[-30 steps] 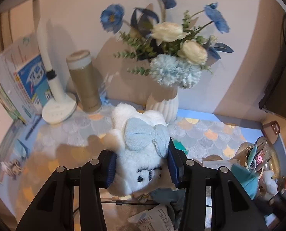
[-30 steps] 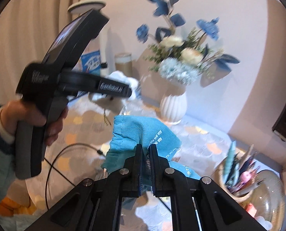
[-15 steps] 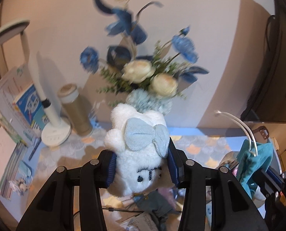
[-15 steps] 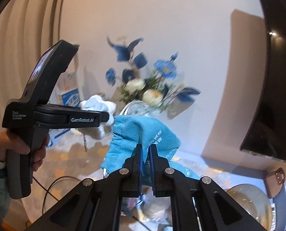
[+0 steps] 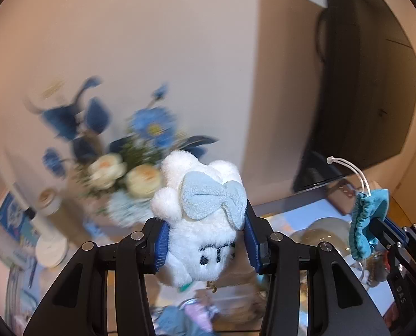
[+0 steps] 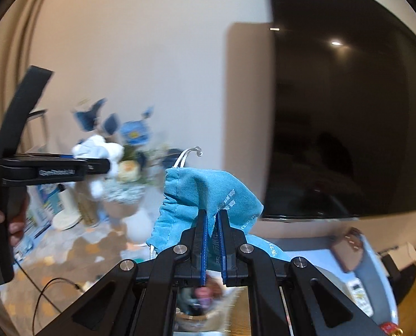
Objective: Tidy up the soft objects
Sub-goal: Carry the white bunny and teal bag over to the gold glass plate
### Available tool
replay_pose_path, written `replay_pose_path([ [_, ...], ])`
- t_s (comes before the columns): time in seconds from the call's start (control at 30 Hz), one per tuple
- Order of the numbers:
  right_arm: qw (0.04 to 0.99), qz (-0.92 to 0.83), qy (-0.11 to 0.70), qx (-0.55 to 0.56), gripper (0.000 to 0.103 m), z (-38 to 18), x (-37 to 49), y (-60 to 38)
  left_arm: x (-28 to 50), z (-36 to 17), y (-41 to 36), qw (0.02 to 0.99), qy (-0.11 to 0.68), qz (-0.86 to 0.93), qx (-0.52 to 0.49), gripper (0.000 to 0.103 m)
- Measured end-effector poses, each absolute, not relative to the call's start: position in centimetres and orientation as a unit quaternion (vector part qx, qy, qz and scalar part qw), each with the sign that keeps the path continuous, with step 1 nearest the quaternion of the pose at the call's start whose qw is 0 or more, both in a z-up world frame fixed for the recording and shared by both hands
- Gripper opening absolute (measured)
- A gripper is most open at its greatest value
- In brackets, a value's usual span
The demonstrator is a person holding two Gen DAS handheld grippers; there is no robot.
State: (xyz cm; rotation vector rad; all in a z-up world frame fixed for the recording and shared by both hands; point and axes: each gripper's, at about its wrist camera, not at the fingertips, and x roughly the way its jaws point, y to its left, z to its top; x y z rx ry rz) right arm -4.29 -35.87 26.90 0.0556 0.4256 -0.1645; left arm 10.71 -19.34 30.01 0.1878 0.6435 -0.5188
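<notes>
Left gripper (image 5: pixel 206 247): pinches a white plush toy (image 5: pixel 201 224) between its blue pads, held up off the surface (image 5: pixel 305 212); the toy's pale blue bow (image 5: pixel 212 198) faces the camera.
Right gripper (image 6: pixel 213 233): pressed nearly together on a teal drawstring pouch (image 6: pixel 205 196), whose white cord (image 6: pixel 189 155) loops above it.
Hidden: the plush toy's lower part is covered by the left gripper's fingers; much of the pouch's lower part is hidden behind the right gripper.
Blurred: the bouquet of blue and cream flowers (image 5: pixel 124 154), the white lamp base (image 5: pixel 51 247) and the clutter low in both views are smeared; items below the toy cannot be told apart.
Cut off: the dark screen (image 6: pixel 347 112) runs out of frame at right.
Edges: the surface's far edge meets the wall (image 5: pixel 152 42).
Open room: the two grippers are near each other, side by side, both well above the surface.
</notes>
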Motion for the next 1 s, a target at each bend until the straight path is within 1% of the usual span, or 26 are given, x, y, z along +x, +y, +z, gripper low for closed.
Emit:
replay_pose_path([
  [0.13, 0.968, -0.130, 0.210, 0.042, 0.007, 26.7, -5.7, -39.0, 10.1, 30.1, -23.0, 0.900, 0.307, -0.291, 0.108, 0.042],
  [0.3, 0.957, -0.187, 0.212, 0.063, 0.007, 26.2, -7.7, -42.3, 8.6, 29.0, -28.3, 0.871, 0.311, -0.354, 0.138, 0.042],
  [0.53, 0.936, -0.251, 0.228, 0.095, 0.007, 24.6, -10.4, -45.8, 7.3, 24.1, -34.9, 0.802, 0.374, -0.433, 0.170, 0.043],
  [0.7, 0.924, -0.278, 0.238, 0.110, 0.007, 23.5, -11.3, -47.0, 4.9, 22.2, -37.7, 0.775, 0.379, -0.461, 0.208, 0.043],
  [0.9, 0.914, -0.287, 0.254, 0.131, 0.007, 22.2, -11.6, -48.2, 3.6, 20.1, -38.6, 0.756, 0.395, -0.470, 0.226, 0.049],
  [0.97, 0.913, -0.284, 0.261, 0.134, 0.011, 21.7, -11.5, -48.4, 3.8, 19.6, -38.8, 0.750, 0.407, -0.468, 0.228, 0.050],
  [1.0, 0.911, -0.281, 0.269, 0.135, 0.017, 21.3, -11.3, -48.4, 3.8, 19.3, -38.8, 0.748, 0.413, -0.466, 0.228, 0.050],
])
